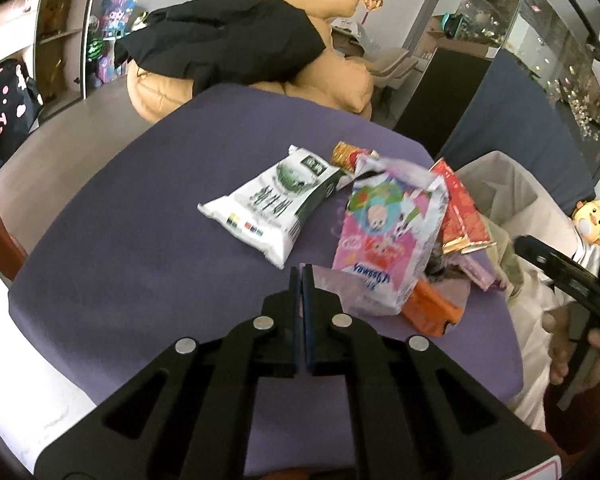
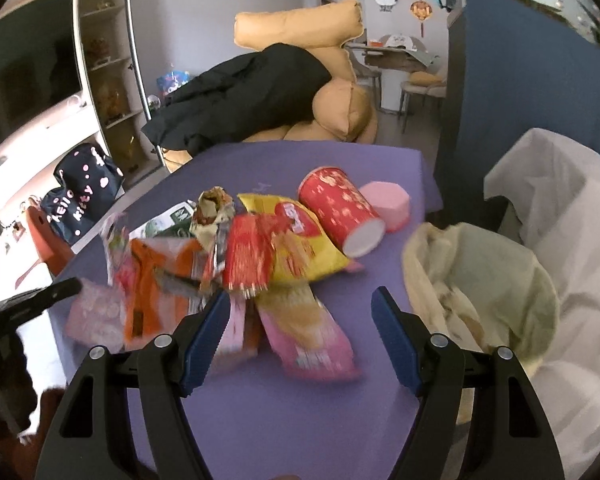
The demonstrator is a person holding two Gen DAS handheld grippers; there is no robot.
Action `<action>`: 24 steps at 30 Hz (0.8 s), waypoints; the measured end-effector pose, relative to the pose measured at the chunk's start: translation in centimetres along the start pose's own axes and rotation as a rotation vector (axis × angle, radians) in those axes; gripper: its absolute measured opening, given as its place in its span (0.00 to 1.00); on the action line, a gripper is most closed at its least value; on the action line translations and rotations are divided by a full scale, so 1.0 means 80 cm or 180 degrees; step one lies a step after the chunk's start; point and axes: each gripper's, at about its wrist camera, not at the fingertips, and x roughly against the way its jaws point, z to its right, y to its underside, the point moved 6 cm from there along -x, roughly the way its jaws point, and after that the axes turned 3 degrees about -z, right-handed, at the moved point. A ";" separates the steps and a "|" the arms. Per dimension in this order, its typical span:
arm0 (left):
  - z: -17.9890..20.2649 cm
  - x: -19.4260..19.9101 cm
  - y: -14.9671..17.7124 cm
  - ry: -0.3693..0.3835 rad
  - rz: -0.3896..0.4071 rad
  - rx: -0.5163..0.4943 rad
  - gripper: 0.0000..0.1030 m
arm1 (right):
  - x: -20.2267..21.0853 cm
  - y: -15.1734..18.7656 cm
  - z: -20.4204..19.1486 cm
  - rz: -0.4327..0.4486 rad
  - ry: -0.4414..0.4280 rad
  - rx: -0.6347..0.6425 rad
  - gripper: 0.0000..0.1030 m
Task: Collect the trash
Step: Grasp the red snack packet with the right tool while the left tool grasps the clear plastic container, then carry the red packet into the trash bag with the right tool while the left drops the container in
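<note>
Because the right tool (image 2: 300, 334) hangs wide apart over overlapping wrappers (image 2: 256, 264) heaped toward the tabletop's (image 2: 260, 420) right edge, just beside the lined bin (image 2: 480, 280), one pinch could drag neighbours off that edge; the left tool (image 1: 302, 276) is pressed together, empty.

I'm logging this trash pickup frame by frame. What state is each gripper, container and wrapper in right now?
left gripper: shut, holding nothing
right gripper: open, above the wrappers
bin liner bag: mouth open, beside the table
red cup: lying on its side
white milk pouch: flat on the purple tablecloth
pink wrapper: crumpled, open end up
yellow snack bag: flattened under a red wrapper
</note>
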 end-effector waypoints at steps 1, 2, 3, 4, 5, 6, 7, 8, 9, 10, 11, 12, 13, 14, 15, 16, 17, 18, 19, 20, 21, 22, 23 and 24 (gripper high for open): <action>0.002 0.001 -0.004 0.0035 0.0006 0.0017 0.01 | -0.006 -0.004 -0.004 -0.0030 -0.0042 0.0005 0.62; 0.003 0.001 -0.006 0.0066 0.0015 0.0034 0.01 | -0.013 -0.011 -0.009 -0.0054 -0.0074 0.0016 0.62; 0.005 0.001 -0.010 0.0096 0.0026 0.0044 0.01 | -0.020 -0.017 -0.013 -0.0068 -0.0083 0.0031 0.62; 0.007 0.003 -0.013 0.0114 0.0043 0.0041 0.01 | -0.029 -0.024 -0.018 -0.0088 -0.0072 0.0061 0.62; 0.009 0.004 -0.014 0.0121 0.0063 0.0032 0.01 | -0.037 -0.029 -0.021 -0.0116 -0.0064 0.0079 0.62; 0.011 0.006 -0.017 0.0123 0.0085 0.0012 0.01 | -0.044 -0.031 -0.021 -0.0145 -0.0066 0.0087 0.62; 0.013 0.007 -0.018 0.0122 0.0093 0.0001 0.01 | -0.057 -0.035 -0.023 -0.0206 -0.0065 0.0094 0.62; 0.014 0.007 -0.019 0.0118 0.0098 -0.0010 0.01 | -0.064 -0.037 -0.025 -0.0245 -0.0059 0.0099 0.58; 0.015 0.007 -0.021 0.0113 0.0095 -0.0013 0.01 | -0.072 -0.037 -0.026 -0.0303 -0.0062 0.0104 0.53; 0.014 0.006 -0.021 0.0105 0.0089 -0.0013 0.01 | -0.084 -0.036 -0.030 -0.0407 -0.0120 0.0116 0.37; 0.014 0.005 -0.021 0.0099 0.0084 -0.0007 0.01 | -0.091 -0.035 -0.032 -0.0493 -0.0202 0.0112 0.28; 0.012 0.004 -0.020 0.0100 0.0077 0.0011 0.01 | -0.092 -0.035 -0.032 -0.0504 -0.0229 0.0091 0.28; 0.010 0.003 -0.020 0.0104 0.0073 0.0032 0.01 | -0.090 -0.037 -0.031 -0.0476 -0.0222 0.0091 0.25; 0.008 0.003 -0.020 0.0109 0.0072 0.0051 0.01 | -0.086 -0.038 -0.031 -0.0439 -0.0205 0.0105 0.25; 0.006 0.004 -0.020 0.0114 0.0078 0.0076 0.01 | -0.081 -0.040 -0.030 -0.0407 -0.0207 0.0107 0.24; 0.005 0.006 -0.021 0.0125 0.0089 0.0095 0.01 | -0.075 -0.042 -0.028 -0.0373 -0.0234 0.0088 0.24; 0.004 0.008 -0.022 0.0134 0.0098 0.0102 0.01 | -0.071 -0.043 -0.025 -0.0355 -0.0248 0.0073 0.24; 0.005 0.010 -0.024 0.0146 0.0116 0.0103 0.01 | -0.062 -0.047 -0.022 -0.0309 -0.0271 0.0054 0.24; 0.008 0.014 -0.028 0.0153 0.0148 0.0086 0.01 | -0.056 -0.050 -0.019 -0.0276 -0.0273 0.0053 0.24; 0.010 0.017 -0.030 0.0156 0.0169 0.0074 0.01 | -0.049 -0.053 -0.017 -0.0236 -0.0269 0.0060 0.24; 0.014 0.023 -0.034 0.0167 0.0207 0.0043 0.01 | -0.043 -0.056 -0.014 -0.0208 -0.0276 0.0066 0.24; 0.019 0.027 -0.038 0.0169 0.0243 0.0008 0.01 | -0.036 -0.060 -0.013 -0.0176 -0.0299 0.0074 0.24; 0.022 0.031 -0.042 0.0168 0.0272 -0.0021 0.01 | -0.029 -0.061 -0.011 -0.0160 -0.0320 0.0078 0.24; 0.026 0.034 -0.045 0.0168 0.0301 -0.0049 0.01 | -0.023 -0.063 -0.009 -0.0136 -0.0327 0.0086 0.24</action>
